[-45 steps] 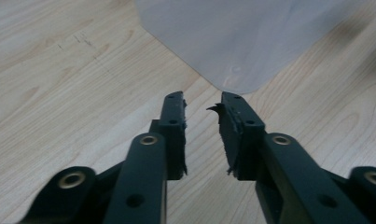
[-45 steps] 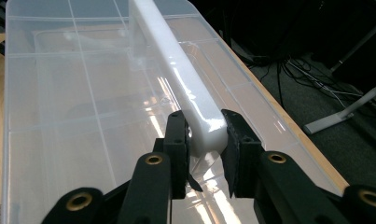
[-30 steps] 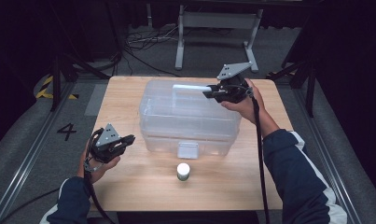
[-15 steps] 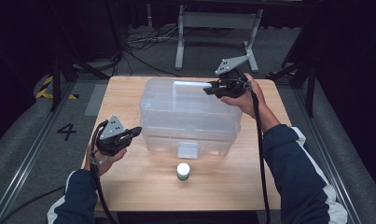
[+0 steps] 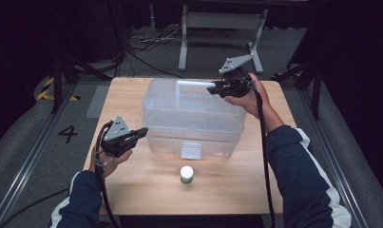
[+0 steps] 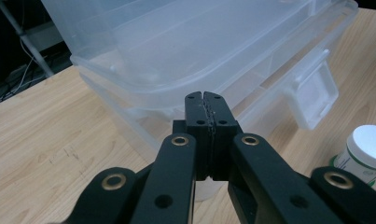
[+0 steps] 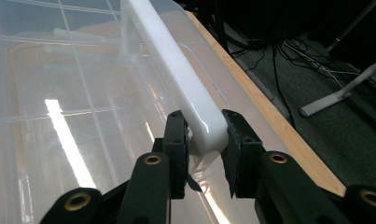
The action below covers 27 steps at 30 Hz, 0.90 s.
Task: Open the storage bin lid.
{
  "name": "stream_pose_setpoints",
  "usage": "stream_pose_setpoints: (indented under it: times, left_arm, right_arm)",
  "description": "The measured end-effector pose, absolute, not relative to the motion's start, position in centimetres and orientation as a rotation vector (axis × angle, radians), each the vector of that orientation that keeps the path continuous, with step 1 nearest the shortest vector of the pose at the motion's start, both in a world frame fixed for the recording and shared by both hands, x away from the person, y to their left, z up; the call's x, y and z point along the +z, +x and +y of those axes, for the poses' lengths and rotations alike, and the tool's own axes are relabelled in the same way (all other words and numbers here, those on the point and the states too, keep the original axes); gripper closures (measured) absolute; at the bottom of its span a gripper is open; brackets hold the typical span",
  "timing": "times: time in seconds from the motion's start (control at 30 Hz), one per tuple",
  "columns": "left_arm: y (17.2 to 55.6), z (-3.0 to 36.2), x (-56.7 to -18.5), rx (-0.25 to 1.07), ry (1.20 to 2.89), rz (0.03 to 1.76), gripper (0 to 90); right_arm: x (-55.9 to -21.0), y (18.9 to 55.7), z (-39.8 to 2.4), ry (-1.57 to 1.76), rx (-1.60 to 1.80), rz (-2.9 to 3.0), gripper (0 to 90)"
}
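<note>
**What my wooden surface carries**

In front of me is a light wooden surface [image 5: 146,190] with a plain grain. On it stands a big clear plastic box [image 5: 194,118], placed toward the far side, with its white latch [image 5: 191,150] facing me. Near this latch, closer to my edge, stands a small jar with a white cap [image 5: 186,174], upright and apart from the box. Around the surface is grey floor [image 5: 32,156].

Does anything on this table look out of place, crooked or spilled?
Nothing stands out. The clear storage box sits square on the wooden table, the small white-capped jar stands upright in front of it, and the right gripper clamps the box's white handle. No spill shows.
</note>
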<state>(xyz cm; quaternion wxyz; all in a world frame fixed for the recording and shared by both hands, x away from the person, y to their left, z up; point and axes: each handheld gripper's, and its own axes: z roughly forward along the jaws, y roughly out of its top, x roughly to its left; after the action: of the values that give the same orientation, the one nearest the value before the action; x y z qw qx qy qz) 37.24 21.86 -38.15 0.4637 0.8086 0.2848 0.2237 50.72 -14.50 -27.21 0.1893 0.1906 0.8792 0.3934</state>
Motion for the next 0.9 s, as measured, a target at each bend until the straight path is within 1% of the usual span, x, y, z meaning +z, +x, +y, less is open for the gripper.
stream_pose_setpoints:
  times: [0.17, 0.33, 0.63, 0.9]
  left_arm:
    - [37.3, 21.6, -38.0, 0.555, 1.969, 0.689, 89.8]
    - [37.2, 21.3, -38.3, 0.553, 2.007, 0.676, 89.8]
    - [38.0, 21.5, -39.6, 0.538, 2.037, 0.725, 89.8]
    - [38.7, 22.2, -39.6, 0.539, 1.964, 0.777, 89.8]
  right_arm:
    - [-27.2, 50.7, -14.5, 0.534, 1.105, 2.473, 73.1]
    - [-27.3, 50.6, -14.4, 0.533, 1.1, 2.471, 73.1]
    - [-27.3, 50.8, -14.6, 0.54, 1.113, 2.469, 73.2]
    - [-27.3, 50.9, -14.6, 0.53, 1.11, 2.481, 73.3]
